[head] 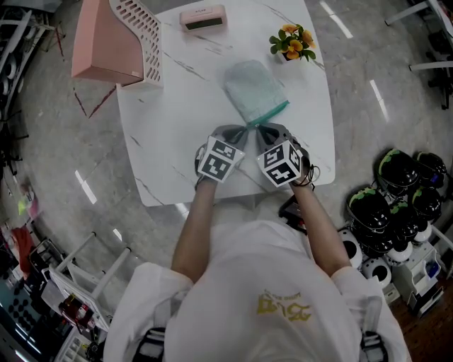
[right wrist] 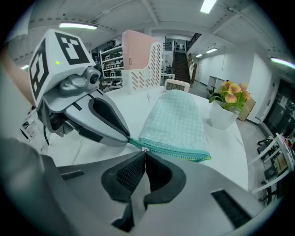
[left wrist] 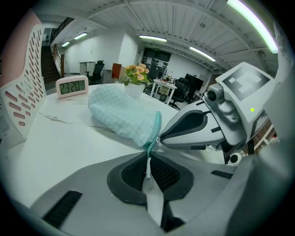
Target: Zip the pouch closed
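White marble desk (head: 177, 106), seen from above, with the two tongs meeting at the near end of the work.

Pink perforated file rack (head: 106, 42) at the far left corner; its inside is not visible.

Pale teal checked pouch (head: 253, 90) lies flat at mid-desk, its zip (right wrist: 175, 150) running along the edge nearest the person. The cloth looks soft, light and limp, so it will likely bunch or slide under a pull unless one end is anchored. The firm places to take hold are the zip's end and its slider, not the fabric. The contents cannot be seen.

Left tongs (left wrist: 148, 154): closed on the near end of the zip, pinning it just above the desk.

Right tongs (right wrist: 144, 156): closed, tips pinching the small pale slider (right wrist: 144, 150) right beside the left tongs' hold. Whether the zip beyond it is open or already closed cannot be told.

White pot (right wrist: 222, 117), far right, holds orange and yellow flowers (right wrist: 233, 92).

Pink clock (head: 203, 17) at the far edge.
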The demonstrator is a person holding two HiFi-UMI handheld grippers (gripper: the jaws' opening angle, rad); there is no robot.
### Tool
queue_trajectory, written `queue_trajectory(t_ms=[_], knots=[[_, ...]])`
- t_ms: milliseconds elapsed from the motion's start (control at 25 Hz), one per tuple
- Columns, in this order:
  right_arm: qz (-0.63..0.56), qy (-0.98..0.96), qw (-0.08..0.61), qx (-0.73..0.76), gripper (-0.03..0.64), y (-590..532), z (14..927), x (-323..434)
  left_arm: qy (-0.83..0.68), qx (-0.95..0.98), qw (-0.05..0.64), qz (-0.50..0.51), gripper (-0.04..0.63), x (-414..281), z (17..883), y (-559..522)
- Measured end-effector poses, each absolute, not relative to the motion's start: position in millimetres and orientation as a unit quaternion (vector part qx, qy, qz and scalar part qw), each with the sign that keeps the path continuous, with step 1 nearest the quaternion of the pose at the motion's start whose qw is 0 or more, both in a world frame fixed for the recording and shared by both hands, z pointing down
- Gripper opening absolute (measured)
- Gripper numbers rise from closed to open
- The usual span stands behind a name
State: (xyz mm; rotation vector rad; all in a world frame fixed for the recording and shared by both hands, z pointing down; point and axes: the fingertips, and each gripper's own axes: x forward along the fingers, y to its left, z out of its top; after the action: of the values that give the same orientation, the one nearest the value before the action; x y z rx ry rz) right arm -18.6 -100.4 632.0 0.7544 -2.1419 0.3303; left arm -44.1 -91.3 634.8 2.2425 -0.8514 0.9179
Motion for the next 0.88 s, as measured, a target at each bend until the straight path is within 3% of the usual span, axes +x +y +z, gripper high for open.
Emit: queue_trajectory(t_ms=[880], knots=[[0.132, -0.838, 0.423, 0.319, 0.016, -117, 635, -3, -0.336, 0.829, 0.291, 0.340, 0.037, -61, 635, -96]])
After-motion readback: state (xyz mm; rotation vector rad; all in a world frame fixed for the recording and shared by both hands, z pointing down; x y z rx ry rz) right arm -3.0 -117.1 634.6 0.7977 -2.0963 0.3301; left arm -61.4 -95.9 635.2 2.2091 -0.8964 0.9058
